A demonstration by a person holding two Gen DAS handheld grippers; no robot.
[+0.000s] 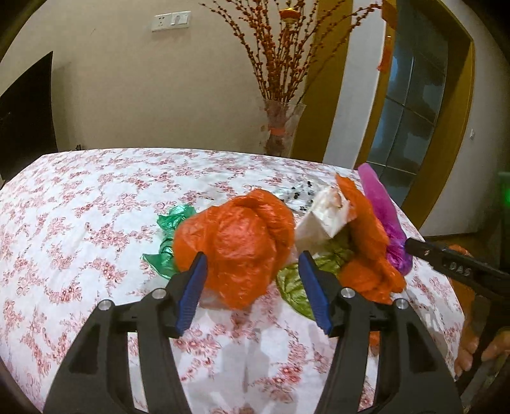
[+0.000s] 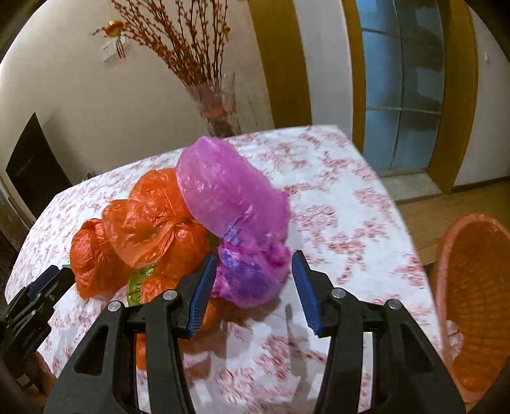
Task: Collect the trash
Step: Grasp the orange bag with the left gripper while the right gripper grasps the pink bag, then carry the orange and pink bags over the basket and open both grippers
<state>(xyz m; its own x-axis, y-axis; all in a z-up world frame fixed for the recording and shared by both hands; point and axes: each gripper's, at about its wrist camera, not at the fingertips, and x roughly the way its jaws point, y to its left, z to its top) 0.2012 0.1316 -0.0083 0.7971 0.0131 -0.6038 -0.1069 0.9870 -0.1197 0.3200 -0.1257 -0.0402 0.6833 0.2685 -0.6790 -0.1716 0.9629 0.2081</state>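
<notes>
Tablecloth (image 1: 95,197), white with a small red floral print, covered the table in both views. Behind it stood a pale plastered wall carrying a white switch-and-socket plate (image 1: 171,20), a dark panel (image 1: 27,117) at far left, and a clear glass vase (image 1: 282,129) of red-budded branches by the table's far edge. A wood-framed glazed door (image 1: 411,105) occupied the right; a wooden floor showed beside it. An orange plastic basket (image 2: 471,286) stood on the floor just off the table's right edge. Trash lay clustered mid-table: an orange plastic bag (image 1: 242,245), crumpled green plastic (image 1: 169,235) to its left, a white wrapper (image 1: 322,219), olive-green plastic (image 1: 296,286), a second orange bag (image 1: 366,242), and a pink plastic bag (image 2: 236,203) bearing blue handwriting, not legible. The left gripper (image 1: 253,264) was spread wide, its blue pads flanking the near side of the orange plastic bag; contact could not be told. The right gripper (image 2: 251,264) was likewise released, its pads either side of the pink plastic bag's lower folds. Embossed characters on the right gripper's body, seen from the left wrist, were too blurred to read.
</notes>
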